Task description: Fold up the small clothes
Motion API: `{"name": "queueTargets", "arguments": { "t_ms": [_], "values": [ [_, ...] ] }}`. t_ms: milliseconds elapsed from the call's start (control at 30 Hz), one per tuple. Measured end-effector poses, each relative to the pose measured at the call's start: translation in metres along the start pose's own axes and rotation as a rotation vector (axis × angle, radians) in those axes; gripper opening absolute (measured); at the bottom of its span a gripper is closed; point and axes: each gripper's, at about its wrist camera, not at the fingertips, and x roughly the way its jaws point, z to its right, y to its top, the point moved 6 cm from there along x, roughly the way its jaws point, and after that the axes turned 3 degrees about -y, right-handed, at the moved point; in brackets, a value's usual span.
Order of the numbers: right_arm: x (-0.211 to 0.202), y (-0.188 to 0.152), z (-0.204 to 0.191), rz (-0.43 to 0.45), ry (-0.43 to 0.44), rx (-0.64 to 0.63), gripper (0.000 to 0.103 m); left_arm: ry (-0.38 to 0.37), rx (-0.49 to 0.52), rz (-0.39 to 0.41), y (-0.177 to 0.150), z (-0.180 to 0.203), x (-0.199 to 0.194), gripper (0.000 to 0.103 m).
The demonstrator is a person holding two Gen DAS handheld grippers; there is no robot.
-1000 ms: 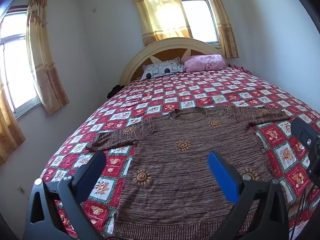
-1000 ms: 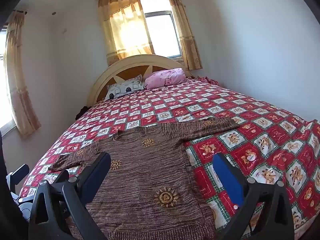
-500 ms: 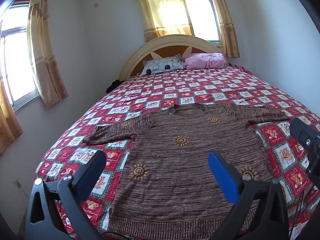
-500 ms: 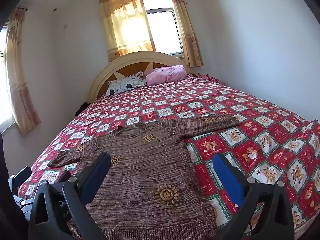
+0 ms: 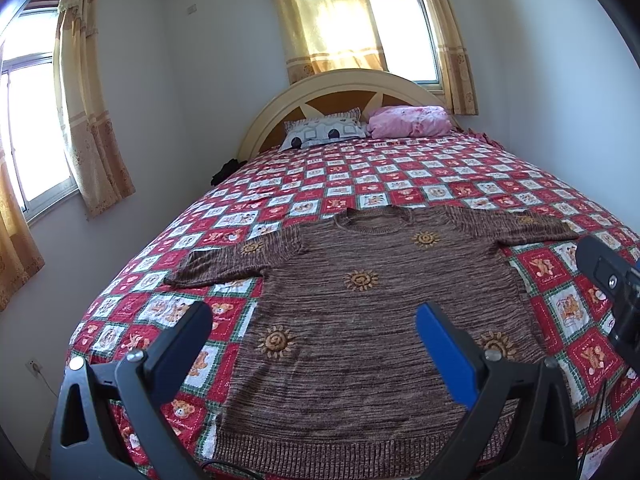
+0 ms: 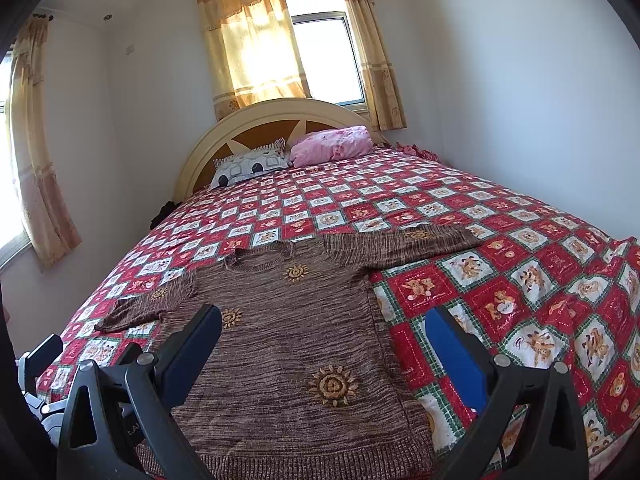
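Sweater [image 5: 360,312], seen from the left wrist, lies flat and unfolded on the bedspread [image 5: 400,184], sleeves out; the left gripper [image 5: 314,330] hangs above it, jaws wide, holding nothing. From the right wrist, the right gripper [image 6: 323,330] is equally spread; folding seems unstarted, so a sleeve [image 6: 404,240] likely needs pinching first.

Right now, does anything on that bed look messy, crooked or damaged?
Nothing stands out. The brown sweater lies flat and face up on the patchwork quilt, sleeves spread to both sides, hem toward the camera. Two pillows rest at the headboard. Both hand-held grippers are open and empty.
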Motion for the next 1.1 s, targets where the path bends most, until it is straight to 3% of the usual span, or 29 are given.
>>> {"name": "queueTargets", "arguments": {
  "t_ms": [1100],
  "values": [
    [0.0046, -0.0068, -0.0015, -0.022, 0.000, 0.000, 0.102, -0.015, -0.010, -0.026, -0.0046, 0.0024, 0.0031, 0.103]
  ]
}}
